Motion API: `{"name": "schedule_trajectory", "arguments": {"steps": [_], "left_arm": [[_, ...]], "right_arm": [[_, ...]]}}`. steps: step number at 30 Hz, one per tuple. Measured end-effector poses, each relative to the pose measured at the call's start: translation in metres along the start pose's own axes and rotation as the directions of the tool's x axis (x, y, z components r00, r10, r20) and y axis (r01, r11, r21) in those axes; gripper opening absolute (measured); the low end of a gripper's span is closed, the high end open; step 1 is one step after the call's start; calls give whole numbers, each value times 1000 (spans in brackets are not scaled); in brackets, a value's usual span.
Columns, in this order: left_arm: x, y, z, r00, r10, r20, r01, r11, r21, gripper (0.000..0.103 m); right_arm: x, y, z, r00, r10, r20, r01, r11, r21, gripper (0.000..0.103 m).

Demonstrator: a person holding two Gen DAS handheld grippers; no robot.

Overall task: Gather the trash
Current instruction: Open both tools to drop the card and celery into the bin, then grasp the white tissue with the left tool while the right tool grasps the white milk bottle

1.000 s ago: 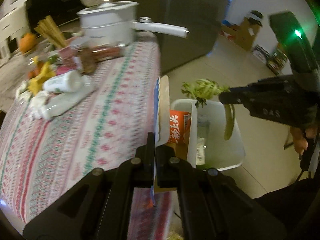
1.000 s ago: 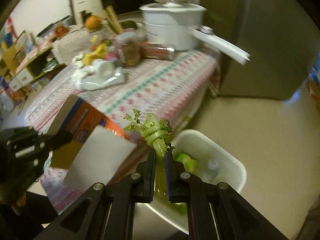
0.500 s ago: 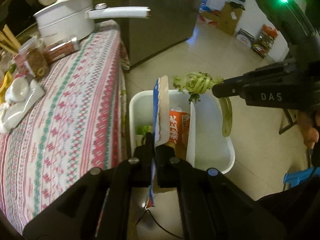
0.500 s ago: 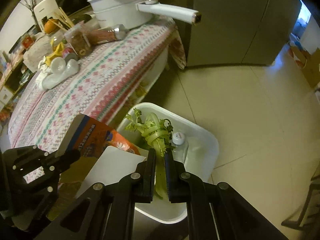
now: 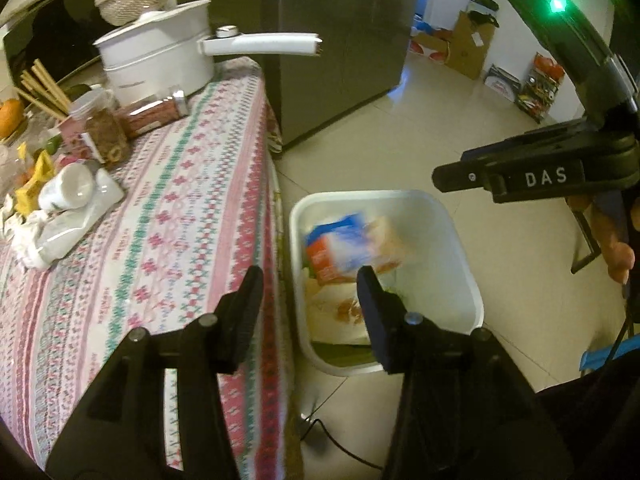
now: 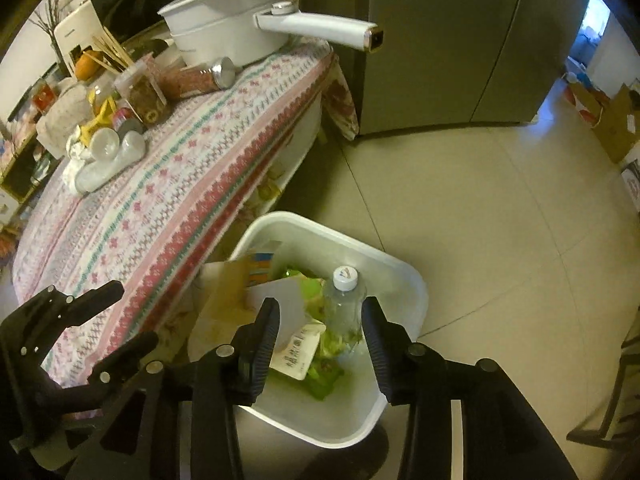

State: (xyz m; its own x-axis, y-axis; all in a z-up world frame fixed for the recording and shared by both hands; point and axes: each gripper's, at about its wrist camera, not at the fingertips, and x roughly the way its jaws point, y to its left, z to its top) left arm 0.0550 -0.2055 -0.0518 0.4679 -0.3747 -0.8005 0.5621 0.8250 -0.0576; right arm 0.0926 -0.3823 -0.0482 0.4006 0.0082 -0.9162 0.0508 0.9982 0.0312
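White bin (image 6: 404,280) on floor beside table (image 5: 168,216). Left gripper (image 5: 310,284) and right gripper (image 6: 320,320) over it, fingers just opened, nothing between. Carton (image 5: 344,246), greens (image 6: 324,372), bottle (image 6: 344,304) inside bin.

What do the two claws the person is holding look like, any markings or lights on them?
Both are matte black plastic. The left claw and right claw each have two flat, blade-like fingers on angular linkage arms with round silver pivot bolts. Seen from the left wrist view, the right claw's side bears white letters "DAS", with a green light glowing on the housing above.
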Motion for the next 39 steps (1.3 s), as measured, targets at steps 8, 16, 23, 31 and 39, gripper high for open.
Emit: {"name": "schedule_trajectory", "arguments": {"steps": [8, 16, 23, 31, 39], "left_arm": [[-19, 41, -2, 998, 64, 25, -62, 996, -71, 67], [-33, 97, -9, 989, 147, 22, -142, 976, -164, 76], [-41, 157, -21, 974, 225, -6, -220, 948, -231, 77], [-38, 227, -44, 952, 292, -89, -305, 899, -313, 77], [-30, 300, -28, 935, 323, -145, -354, 867, -351, 77]], "right_arm": [[-9, 32, 10, 998, 21, 56, -19, 999, -43, 55], [-9, 78, 26, 993, 53, 105, -43, 995, -95, 65], [7, 121, 38, 992, 78, 95, -64, 987, -145, 70], [30, 162, 44, 995, 84, 61, -69, 974, -214, 70], [54, 191, 69, 994, 106, 21, -97, 961, -258, 70]]}}
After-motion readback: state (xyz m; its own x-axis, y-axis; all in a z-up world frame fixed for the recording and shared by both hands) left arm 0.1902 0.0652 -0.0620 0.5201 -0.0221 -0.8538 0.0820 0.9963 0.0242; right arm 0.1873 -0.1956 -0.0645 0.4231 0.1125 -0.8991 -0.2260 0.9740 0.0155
